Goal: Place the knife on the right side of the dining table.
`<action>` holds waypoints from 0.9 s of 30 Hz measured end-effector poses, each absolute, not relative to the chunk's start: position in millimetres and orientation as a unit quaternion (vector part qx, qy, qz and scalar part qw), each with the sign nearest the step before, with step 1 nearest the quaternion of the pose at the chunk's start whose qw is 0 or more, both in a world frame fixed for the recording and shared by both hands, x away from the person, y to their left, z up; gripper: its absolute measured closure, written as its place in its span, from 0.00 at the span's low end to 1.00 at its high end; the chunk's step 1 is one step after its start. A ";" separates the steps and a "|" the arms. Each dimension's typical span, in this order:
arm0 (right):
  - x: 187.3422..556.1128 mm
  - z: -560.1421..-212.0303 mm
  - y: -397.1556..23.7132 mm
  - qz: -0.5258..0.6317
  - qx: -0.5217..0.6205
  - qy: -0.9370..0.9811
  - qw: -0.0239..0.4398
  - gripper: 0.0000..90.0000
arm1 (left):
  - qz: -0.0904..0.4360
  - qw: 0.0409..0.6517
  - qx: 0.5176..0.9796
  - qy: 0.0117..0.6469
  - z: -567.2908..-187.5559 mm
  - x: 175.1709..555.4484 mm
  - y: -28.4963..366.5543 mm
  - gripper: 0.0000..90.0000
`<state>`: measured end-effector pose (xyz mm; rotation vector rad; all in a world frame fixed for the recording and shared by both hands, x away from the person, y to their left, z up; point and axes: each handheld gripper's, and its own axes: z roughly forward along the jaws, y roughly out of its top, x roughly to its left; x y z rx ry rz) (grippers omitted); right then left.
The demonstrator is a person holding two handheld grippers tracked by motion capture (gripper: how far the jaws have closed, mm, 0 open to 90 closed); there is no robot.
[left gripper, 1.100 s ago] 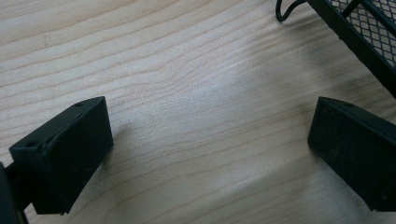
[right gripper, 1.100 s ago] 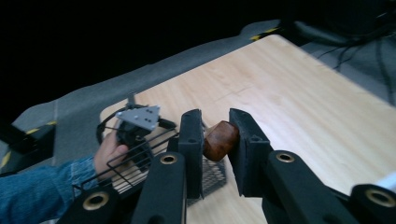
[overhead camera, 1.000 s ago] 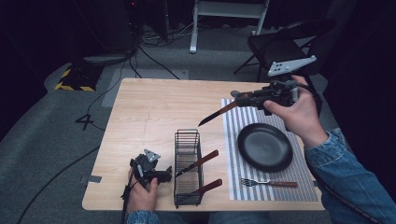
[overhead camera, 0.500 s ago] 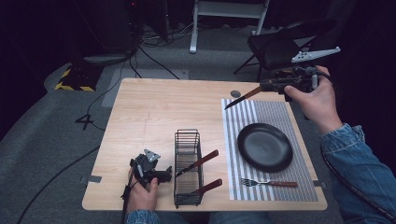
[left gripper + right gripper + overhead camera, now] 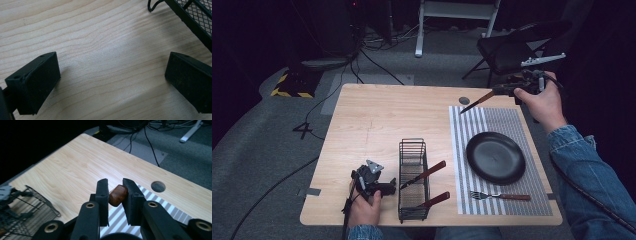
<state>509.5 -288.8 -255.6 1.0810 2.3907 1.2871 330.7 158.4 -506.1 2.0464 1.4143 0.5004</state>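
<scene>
Knife [image 5: 478, 101] carried farther toward bench [image 5: 377, 115] two o'clock by right gripper [image 5: 115, 192], fingers clenched on wooden handle; stiff, light, blade-sharp; left gripper [image 5: 110, 75] fingers released.

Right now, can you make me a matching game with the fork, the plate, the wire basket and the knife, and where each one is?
Things:
1. wooden-handled metal fork
2. round black plate
3. black wire basket
4. wooden-handled knife

Places:
A. clamped in the right gripper, off the table
B. on the bare wood near the left gripper
C. middle of the striped mat
D. near edge of the striped mat

Pairs: 1-D, 2-C, 3-B, 4-A
</scene>
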 end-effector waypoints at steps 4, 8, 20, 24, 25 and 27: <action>524.7 -275.6 -294.7 0.429 0.371 0.815 0.116 0.85 | 0.188 0.297 0.770 0.532 -506.1 330.7 158.4 0.00; 534.1 -289.2 -300.4 0.420 0.379 0.817 0.115 0.84 | 0.188 0.298 0.770 0.532 -506.1 330.7 158.4 0.00; 553.9 -339.5 -325.5 0.410 0.391 0.819 0.095 0.84 | 0.189 0.297 0.770 0.532 -506.1 330.8 158.4 0.00; 555.2 -345.7 -328.4 0.413 0.385 0.821 0.083 0.84 | 0.188 0.298 0.770 0.533 -506.1 330.7 158.2 0.00; 555.7 -346.0 -329.5 0.414 0.384 0.821 0.084 0.84 | 0.188 0.297 0.770 0.533 -506.1 330.7 158.2 0.00; 556.4 -346.7 -331.3 0.411 0.390 0.820 0.085 0.84 | 0.188 0.298 0.770 0.533 -506.1 330.7 158.2 0.00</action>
